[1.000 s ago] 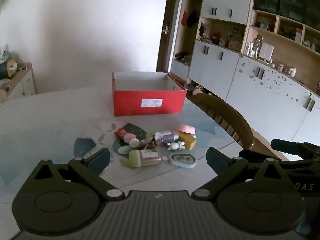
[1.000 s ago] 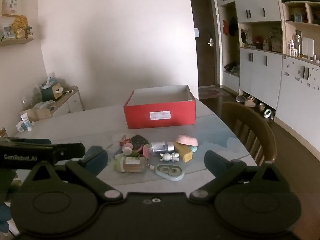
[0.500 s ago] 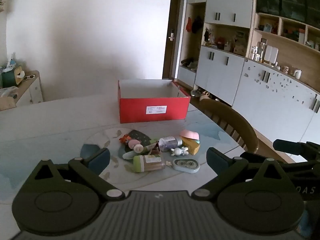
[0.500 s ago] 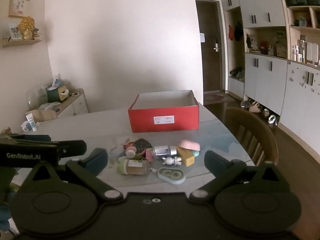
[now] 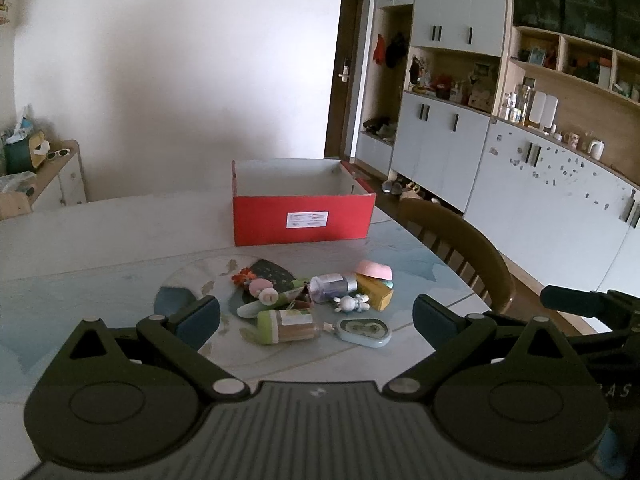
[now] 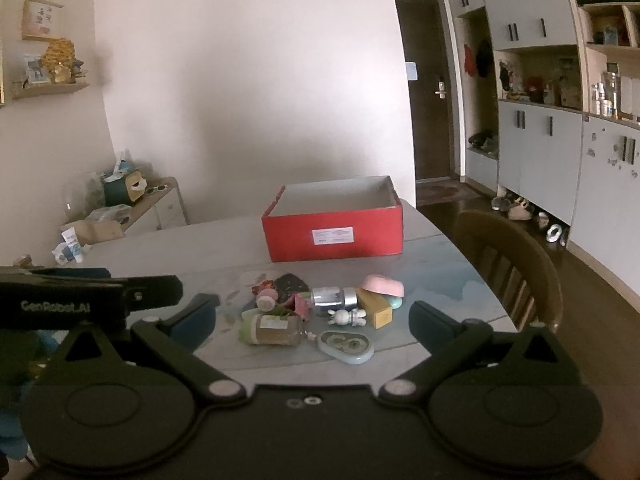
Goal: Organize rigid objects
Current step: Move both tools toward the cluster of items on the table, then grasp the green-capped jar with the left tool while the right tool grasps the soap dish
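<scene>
A heap of small items lies on the table (image 5: 80, 248) in front of an open red box (image 5: 302, 220) (image 6: 336, 232). Among them are a green-capped bottle (image 5: 286, 326) (image 6: 272, 330), a pale blue oval case (image 5: 363, 332) (image 6: 346, 346), a small white figurine (image 5: 352, 303) (image 6: 346, 317), a silver jar (image 5: 332, 286) (image 6: 334, 297), a yellow block (image 5: 376, 294) (image 6: 374, 308) and a pink bowl (image 5: 374, 269) (image 6: 383, 285). My left gripper (image 5: 316, 314) is open, held above and short of the heap. My right gripper (image 6: 314, 314) is open too, with nothing between its fingers.
A wooden chair (image 5: 456, 248) (image 6: 508, 256) stands at the table's right edge. White cabinets (image 5: 520, 184) line the right wall. A low sideboard (image 6: 132, 208) with clutter sits at the back left. The left gripper's body (image 6: 80, 298) shows at the left of the right wrist view.
Both grippers have risen and pulled back slightly, so the heap and box sit lower and smaller in view. Both stayed open. Nothing on the table moved.
</scene>
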{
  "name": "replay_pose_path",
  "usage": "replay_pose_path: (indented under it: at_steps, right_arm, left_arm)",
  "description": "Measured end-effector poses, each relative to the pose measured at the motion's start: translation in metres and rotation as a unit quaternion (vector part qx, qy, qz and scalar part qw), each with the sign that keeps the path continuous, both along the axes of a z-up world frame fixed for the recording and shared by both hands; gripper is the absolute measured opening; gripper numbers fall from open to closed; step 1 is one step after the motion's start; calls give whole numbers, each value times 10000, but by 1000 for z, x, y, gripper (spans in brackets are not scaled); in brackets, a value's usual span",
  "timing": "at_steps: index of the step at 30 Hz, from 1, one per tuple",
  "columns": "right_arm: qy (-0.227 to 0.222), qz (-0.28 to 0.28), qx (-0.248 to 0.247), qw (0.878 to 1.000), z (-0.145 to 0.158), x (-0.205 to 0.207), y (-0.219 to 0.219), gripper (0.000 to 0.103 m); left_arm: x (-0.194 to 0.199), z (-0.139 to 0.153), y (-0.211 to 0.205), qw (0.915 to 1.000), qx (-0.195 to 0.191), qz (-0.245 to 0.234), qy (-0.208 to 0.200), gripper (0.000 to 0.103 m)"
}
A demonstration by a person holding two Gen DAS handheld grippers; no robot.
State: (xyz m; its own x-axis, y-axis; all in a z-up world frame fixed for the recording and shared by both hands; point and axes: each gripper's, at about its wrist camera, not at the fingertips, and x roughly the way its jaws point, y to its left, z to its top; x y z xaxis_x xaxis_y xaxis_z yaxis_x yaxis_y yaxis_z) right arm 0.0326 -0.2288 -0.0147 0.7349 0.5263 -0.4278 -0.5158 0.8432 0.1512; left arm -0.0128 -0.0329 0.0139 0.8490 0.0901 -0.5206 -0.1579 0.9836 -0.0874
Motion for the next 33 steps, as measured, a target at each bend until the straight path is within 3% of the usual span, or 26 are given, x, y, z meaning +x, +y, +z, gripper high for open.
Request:
replay_pose_path:
  at_steps: [15,22,33]
  right_arm:
    - [133,137,-59,9998,-9,17,7,103]
    - [217,203,-226,9993,-14,37,25,99]
    - [593,196,-84,9980,-27,80,41,91]
  left_arm:
    - [27,-11,5,9999,38,-82,103,103]
    - [52,-16,14,9988,71,-476,63,103]
    - [108,-39,52,9977,-211,-506,409,103]
